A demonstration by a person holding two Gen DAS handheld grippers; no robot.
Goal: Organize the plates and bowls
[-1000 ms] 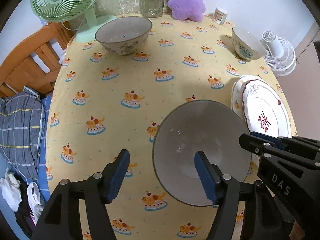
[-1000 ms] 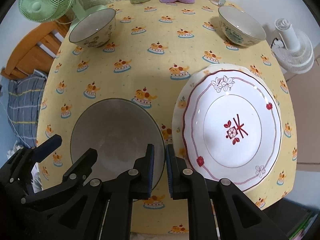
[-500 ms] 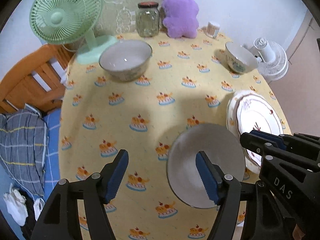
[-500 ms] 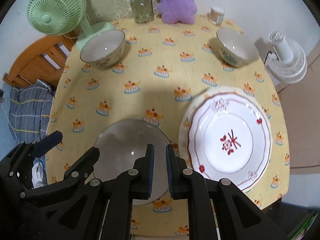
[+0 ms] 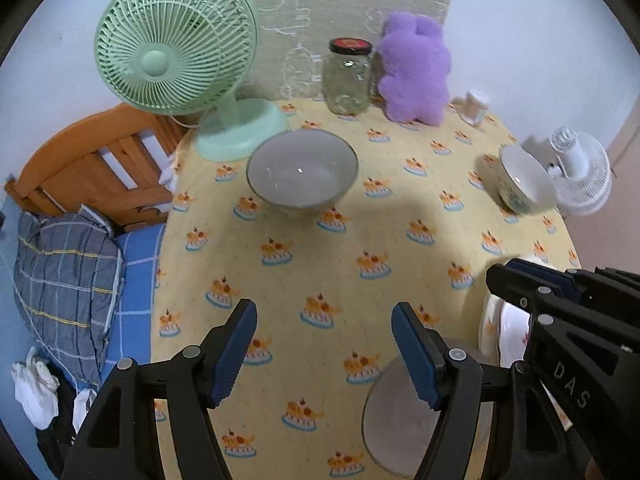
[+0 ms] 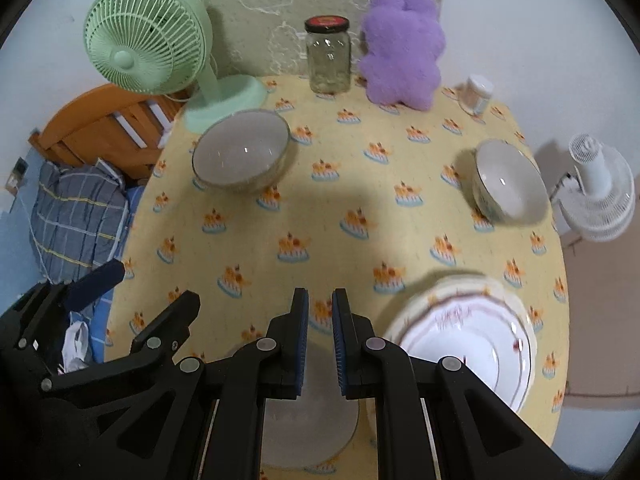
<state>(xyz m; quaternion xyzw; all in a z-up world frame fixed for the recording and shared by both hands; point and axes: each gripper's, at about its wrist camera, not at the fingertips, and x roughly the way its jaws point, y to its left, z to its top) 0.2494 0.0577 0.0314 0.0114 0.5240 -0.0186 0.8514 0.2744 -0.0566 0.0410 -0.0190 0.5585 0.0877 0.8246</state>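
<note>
Left wrist view: left tongs [image 5: 324,356] gape wide, grip nothing, above the worktop [image 5: 320,240].
Right tongs [image 6: 320,344]: nearly closed, narrow gap, nothing held.
Grey plate [image 5: 404,420]: 5 o'clock, under the tong tips.
Patterned plate [image 6: 472,344]: 4 o'clock.
Large bowl [image 6: 240,156]: 10 o'clock.
Small bowl [image 6: 508,184]: 2 o'clock, near the edge.
Risk: a careless nudge could tip that bowl off.

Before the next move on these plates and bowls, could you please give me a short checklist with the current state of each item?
1. Left gripper open and empty: ok.
2. Right gripper free of load: ok, jaws nearly shut on nothing.
3. Near bowl resting on the table: ok.
4. Plate fully on the table: ok.
5. Far left bowl upright: ok.
6. Far right bowl clear of the table edge: cannot tell.
</note>
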